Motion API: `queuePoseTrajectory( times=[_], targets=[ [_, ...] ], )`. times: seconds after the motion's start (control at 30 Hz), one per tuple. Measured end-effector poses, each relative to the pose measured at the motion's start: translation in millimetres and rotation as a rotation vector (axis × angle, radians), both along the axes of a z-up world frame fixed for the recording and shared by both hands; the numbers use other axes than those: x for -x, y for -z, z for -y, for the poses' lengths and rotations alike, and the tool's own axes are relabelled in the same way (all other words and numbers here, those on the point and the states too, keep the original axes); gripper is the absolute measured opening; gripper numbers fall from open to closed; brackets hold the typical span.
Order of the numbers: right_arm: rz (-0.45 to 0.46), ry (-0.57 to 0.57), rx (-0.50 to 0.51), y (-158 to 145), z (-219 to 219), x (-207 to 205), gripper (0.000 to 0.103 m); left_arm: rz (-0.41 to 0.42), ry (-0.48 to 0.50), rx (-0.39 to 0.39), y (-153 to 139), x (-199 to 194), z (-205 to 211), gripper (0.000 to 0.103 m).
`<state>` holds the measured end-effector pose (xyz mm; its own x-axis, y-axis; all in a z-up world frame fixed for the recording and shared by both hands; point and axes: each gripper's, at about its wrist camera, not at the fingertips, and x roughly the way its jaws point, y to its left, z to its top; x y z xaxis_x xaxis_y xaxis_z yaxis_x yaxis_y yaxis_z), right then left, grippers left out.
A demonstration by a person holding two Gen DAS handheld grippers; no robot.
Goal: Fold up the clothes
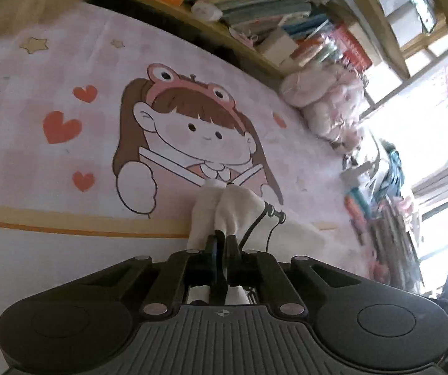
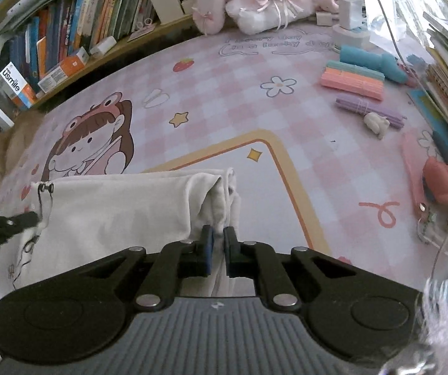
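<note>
- White garment (image 1: 224, 215) is bunched up right at the tips of the left gripper (image 1: 223, 243) in the left wrist view, both fingers clamped tight onto a fold of it, so it's pinched, not loose.
- A black drawstring (image 1: 264, 222) loops out just right of those fingers, lying on the cloth.
- Past the tips is the pink cartoon-girl mat (image 1: 67, 156), with a bookshelf (image 1: 255, 6) way beyond and a pink plush (image 1: 323, 100) off to the far right.
- Right wrist view: right gripper (image 2: 218, 243) is squeezed shut on the garment's (image 2: 124, 206) gathered edge, cloth spreading left from the tips.
- At the left edge the other gripper (image 2: 24, 220) is biting the far corner, near the drawstring (image 2: 44, 192).
- Ahead-right on the checked mat (image 2: 239, 93): stacked pastel stick bundles (image 2: 352, 79).
</note>
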<state>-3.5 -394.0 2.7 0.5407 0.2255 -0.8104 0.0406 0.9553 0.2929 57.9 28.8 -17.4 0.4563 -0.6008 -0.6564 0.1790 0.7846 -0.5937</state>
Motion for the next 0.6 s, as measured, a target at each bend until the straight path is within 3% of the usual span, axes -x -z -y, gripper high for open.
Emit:
queuePoseTrajectory(
  times=[0.17,0.23,0.27,0.37,0.43,0.5,0.57,0.6],
  targets=[
    [-0.005,0.023,-0.014,-4.8,4.4,0.2,0.010,0.026,0.006,-0.011,-8.5,-0.2,0.2,0.010],
    [0.009,0.059,-0.023,-13.1,8.7,3.5,0.027,0.040,0.022,-0.040,-14.0,1.6,1.6,0.015],
    [0.019,0.073,-0.027,-17.7,11.2,5.4,0.043,0.041,0.028,-0.049,-14.8,2.3,2.9,0.023],
    [0.016,0.102,-0.056,-27.5,18.0,8.0,0.053,0.036,0.045,-0.067,-14.7,3.7,7.1,0.046],
    [-0.020,0.124,-0.114,-24.8,20.8,7.9,0.061,0.026,0.048,-0.059,-11.6,2.5,10.6,0.046],
    [-0.060,0.144,-0.185,-18.0,22.0,7.4,0.061,0.018,0.066,-0.057,-7.9,0.8,16.8,0.041],
    [-0.088,0.146,-0.207,-11.6,17.7,6.4,0.060,0.018,0.079,-0.082,-5.9,1.0,23.2,0.014],
    [-0.102,0.146,-0.215,-8.4,15.3,5.8,0.050,0.021,0.079,-0.099,-6.3,2.0,25.5,0.011]
  ],
)
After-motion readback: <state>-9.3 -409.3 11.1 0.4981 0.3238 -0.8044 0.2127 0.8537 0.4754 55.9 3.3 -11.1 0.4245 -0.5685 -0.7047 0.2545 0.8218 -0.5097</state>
